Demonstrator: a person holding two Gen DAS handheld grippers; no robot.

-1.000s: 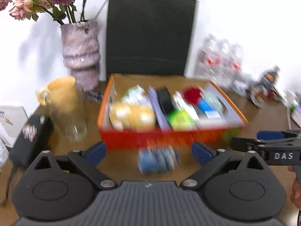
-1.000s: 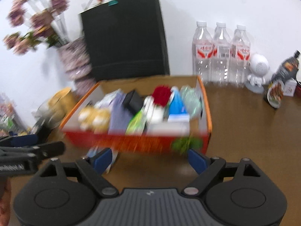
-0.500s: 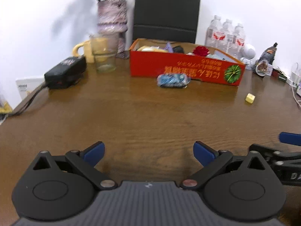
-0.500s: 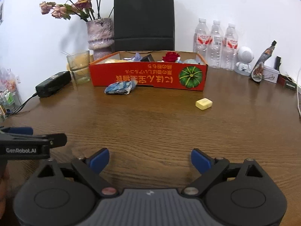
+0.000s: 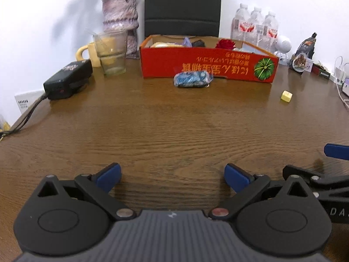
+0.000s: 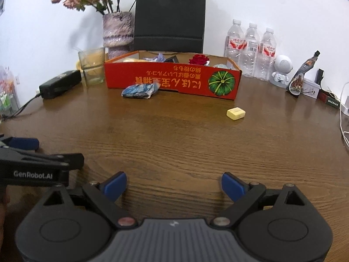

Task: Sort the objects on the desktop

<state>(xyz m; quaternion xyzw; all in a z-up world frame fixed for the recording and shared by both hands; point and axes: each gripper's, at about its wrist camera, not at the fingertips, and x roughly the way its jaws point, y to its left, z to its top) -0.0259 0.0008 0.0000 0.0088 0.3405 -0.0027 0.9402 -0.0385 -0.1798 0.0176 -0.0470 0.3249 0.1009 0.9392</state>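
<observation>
**Wooden desk, both grippers empty**

Brown wooden desk (image 6: 174, 135) lies before you. Your left gripper (image 5: 172, 174) and right gripper (image 6: 174, 185) are spread wide, gripping nothing; the right has just been opening. Touching the red box (image 6: 174, 80) front lies a blue packet (image 6: 139, 90); a yellow block (image 6: 236, 113) sits apart nearby.

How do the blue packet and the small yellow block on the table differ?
The blue packet is a crinkled, clear-wrapped bag; the yellow block is a plain solid block. The packet is the larger. The packet lies right against the front wall of the red box; the block sits apart from it, out on the table. Both lie outside the box, and neither is held.
</observation>
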